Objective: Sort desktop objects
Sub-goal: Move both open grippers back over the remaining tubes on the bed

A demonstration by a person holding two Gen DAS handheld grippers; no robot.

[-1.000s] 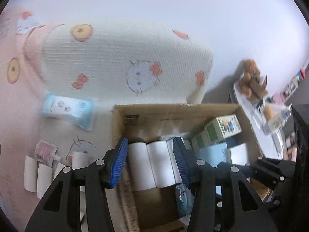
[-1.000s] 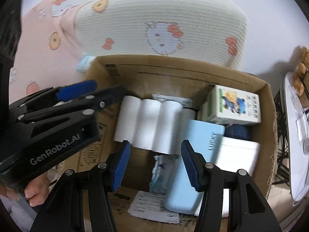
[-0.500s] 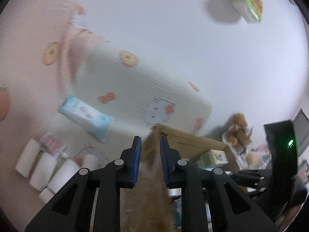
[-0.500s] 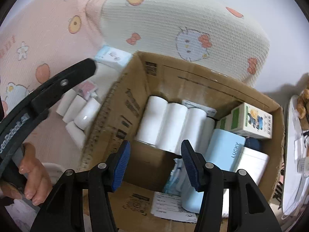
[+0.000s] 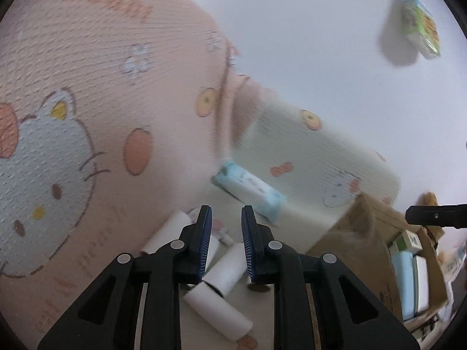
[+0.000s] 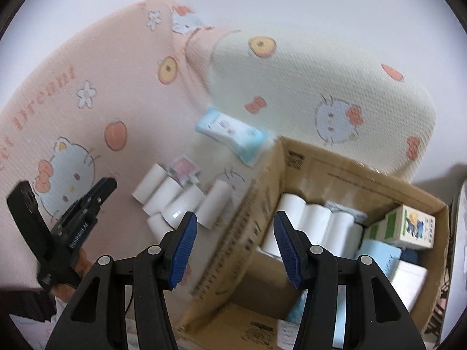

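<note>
Several white paper rolls (image 5: 224, 268) lie loose on the bed sheet, just beyond my left gripper (image 5: 224, 233). Its blue pads stand a narrow gap apart with nothing between them. The right wrist view shows the same rolls (image 6: 175, 201) and the left gripper (image 6: 106, 185) low at the left, held by a hand (image 6: 67, 288). My right gripper (image 6: 235, 242) is open and empty over the left wall of the cardboard box (image 6: 321, 169). Inside the box are more white rolls (image 6: 309, 224), a green and white carton (image 6: 408, 230) and a light blue box (image 6: 379, 256).
A blue tissue pack (image 6: 233, 134) and a small pink packet (image 6: 182, 170) lie on the sheet beyond the loose rolls. A pink cartoon-cat pillow (image 5: 87, 102) and a cream pillow (image 6: 321, 87) stand behind. A green packet (image 5: 420, 26) hangs on the white wall.
My left gripper came out of the box, swung left over the loose rolls and narrowed its jaws. My right gripper shifted left, from over the box's inside to its left wall.
</note>
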